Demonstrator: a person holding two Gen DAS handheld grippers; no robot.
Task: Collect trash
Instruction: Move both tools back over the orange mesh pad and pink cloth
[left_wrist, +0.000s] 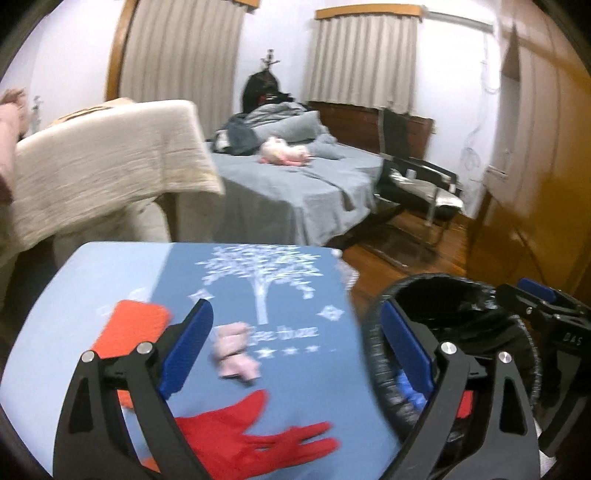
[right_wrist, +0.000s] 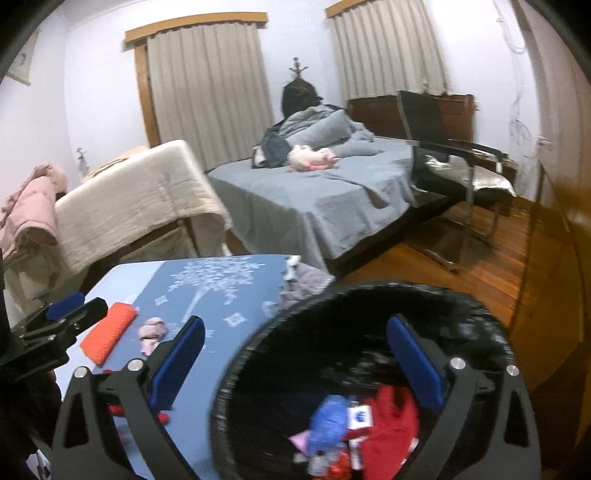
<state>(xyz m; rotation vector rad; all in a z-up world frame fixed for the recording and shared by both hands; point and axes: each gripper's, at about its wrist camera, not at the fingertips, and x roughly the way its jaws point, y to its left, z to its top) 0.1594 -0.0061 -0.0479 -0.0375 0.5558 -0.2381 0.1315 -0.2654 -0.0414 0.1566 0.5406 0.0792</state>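
Note:
A blue table (left_wrist: 258, 398) (right_wrist: 221, 295) holds a red glove (left_wrist: 240, 439), a crumpled pink piece (left_wrist: 234, 349) (right_wrist: 151, 332) and an orange cloth (left_wrist: 133, 328) (right_wrist: 109, 332). A black bin (left_wrist: 458, 332) (right_wrist: 351, 332) stands at the table's right edge; it holds red, blue and white trash (right_wrist: 351, 424). My left gripper (left_wrist: 295, 354) is open and empty above the table, over the pink piece. My right gripper (right_wrist: 295, 362) is open and empty above the bin's rim; it also shows at the right of the left wrist view (left_wrist: 543, 314).
A cream-covered seat (left_wrist: 103, 158) stands behind the table at the left. A grey bed (left_wrist: 295, 184) with a pink plush toy (left_wrist: 284, 153) lies beyond. A black chair (left_wrist: 417, 177) stands right of the bed on the wooden floor (right_wrist: 480, 251). A wooden door (left_wrist: 535, 184) is at the right.

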